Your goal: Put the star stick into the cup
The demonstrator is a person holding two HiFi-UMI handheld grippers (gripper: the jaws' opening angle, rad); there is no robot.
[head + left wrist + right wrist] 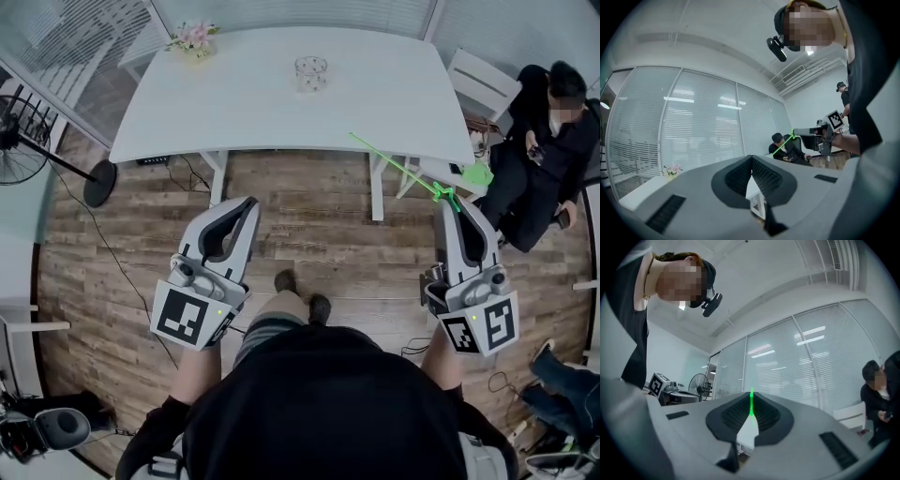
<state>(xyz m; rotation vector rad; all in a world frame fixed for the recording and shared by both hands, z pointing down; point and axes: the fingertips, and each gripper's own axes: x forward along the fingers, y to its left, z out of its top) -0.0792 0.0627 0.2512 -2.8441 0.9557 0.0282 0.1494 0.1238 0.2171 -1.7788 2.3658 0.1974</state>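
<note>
Wood flooring (309, 202) stretches before the white tabletop (187, 103). Left tongs (246, 208) are closed and empty; right tongs (457, 208) pinch the star stick (412, 173), seemingly near its star. The cup (310, 72) stands well ahead: step closer, then lower the bare end in upright.

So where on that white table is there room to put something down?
Nearly all of the table is bare: the stretch between the flowers at its far left corner and the glass cup, and everything right of the cup. Only the near right edge is busy, under the star stick.
</note>
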